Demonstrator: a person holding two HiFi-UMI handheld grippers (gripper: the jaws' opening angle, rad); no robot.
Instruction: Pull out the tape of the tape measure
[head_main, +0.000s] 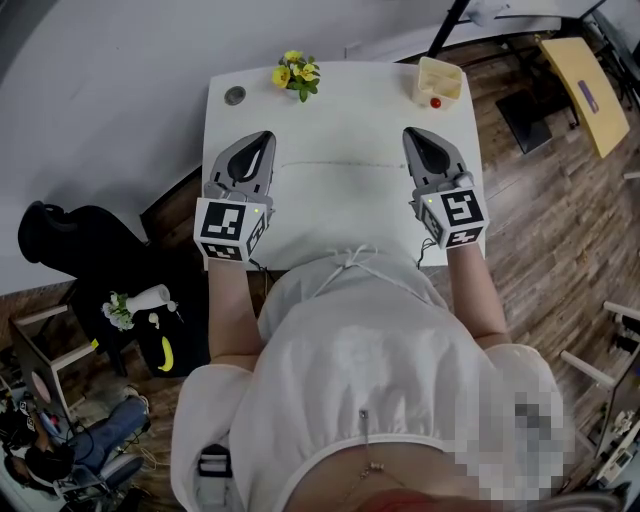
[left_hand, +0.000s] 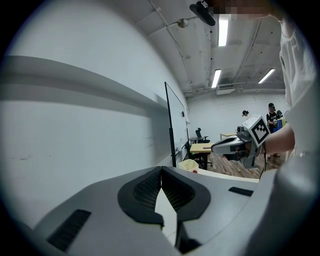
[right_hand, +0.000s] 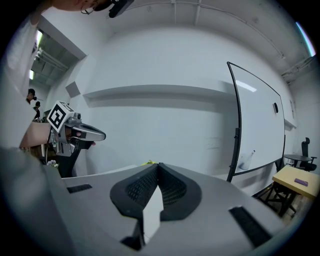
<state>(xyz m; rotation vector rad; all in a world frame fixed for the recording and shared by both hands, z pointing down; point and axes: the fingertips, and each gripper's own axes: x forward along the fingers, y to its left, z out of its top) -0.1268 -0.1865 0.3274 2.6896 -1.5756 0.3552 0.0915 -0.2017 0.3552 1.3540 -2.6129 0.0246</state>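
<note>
We hold both grippers level above the near half of the white table (head_main: 340, 215), the left gripper (head_main: 266, 138) and the right gripper (head_main: 411, 134) each with its jaws pressed fully together and nothing between them, as the left gripper view (left_hand: 161, 172) and right gripper view (right_hand: 158, 170) both show. The small grey round thing that we take for the tape measure (head_main: 235, 95) lies flat at the table's far left corner, just beside a pot of yellow flowers (head_main: 296, 74) and well apart from either gripper; a cream basket (head_main: 441, 72) stands at the far right corner. No strip of tape shows drawn from the case. In our judgement the danger lies in the case itself: light and round on a smooth top, it could skid or spin if the tape's end were tugged with no hold on the body, and a slipped tab would let the tape snap back. The flowers could be knocked by a reach toward it. From above the case reads as a plain disc, so no long axis shows, and its mouth is too small to place.
</note>
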